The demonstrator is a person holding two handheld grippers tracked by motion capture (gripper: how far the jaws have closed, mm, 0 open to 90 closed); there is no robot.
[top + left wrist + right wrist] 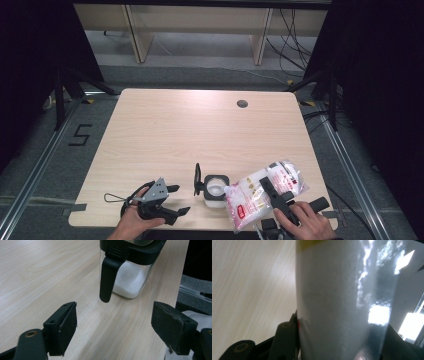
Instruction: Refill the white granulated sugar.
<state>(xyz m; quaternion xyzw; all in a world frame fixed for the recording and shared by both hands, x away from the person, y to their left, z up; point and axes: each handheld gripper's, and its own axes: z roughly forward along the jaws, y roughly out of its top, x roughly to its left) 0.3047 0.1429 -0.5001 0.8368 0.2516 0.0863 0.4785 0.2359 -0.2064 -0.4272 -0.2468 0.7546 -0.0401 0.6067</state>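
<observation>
A clear square container [216,195] with a black rim and handle stands near the table's front edge, its lid [197,179] flipped up on the left. White granules fill its lower part [130,282]. My right gripper [272,192] is shut on a plastic bag of white granules [247,197] with red print, tilted so one corner reaches the container's open top. In the right gripper view the bag [337,302] sits squeezed between my jaws [339,342]. My left gripper [179,199] rests open left of the container, jaws [113,327] empty, pointing at the black handle [107,280].
The pale wooden table [190,130] has a round cable hole [242,103] at the back right. The container and bag lie close to the front edge. Wooden furniture legs and cables stand on the grey floor behind.
</observation>
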